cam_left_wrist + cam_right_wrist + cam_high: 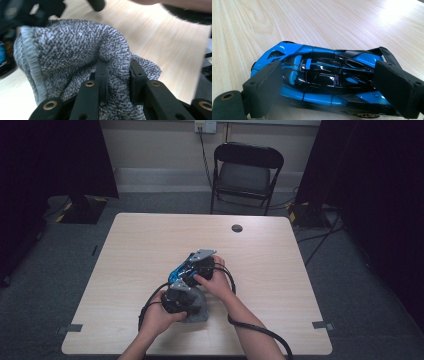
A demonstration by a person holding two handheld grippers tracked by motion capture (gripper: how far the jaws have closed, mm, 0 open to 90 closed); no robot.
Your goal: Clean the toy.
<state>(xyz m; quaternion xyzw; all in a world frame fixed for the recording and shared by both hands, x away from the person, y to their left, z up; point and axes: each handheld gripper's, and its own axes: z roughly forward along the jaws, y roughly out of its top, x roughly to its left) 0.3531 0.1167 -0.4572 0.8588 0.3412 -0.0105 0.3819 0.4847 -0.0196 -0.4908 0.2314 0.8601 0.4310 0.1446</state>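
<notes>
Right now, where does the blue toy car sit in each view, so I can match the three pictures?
High view: blue toy car at table centre, beside the right gripper.
Left gripper view: a blue scrap at the left edge, too blurred to tell.
Right gripper view: car between the jaws, lower centre.
Shared landmark: the pale wooden table.

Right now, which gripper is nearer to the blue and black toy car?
Right. The right gripper has the blue and black toy car between its jaws; the left gripper grips grey knitted cloth beside it.
</notes>
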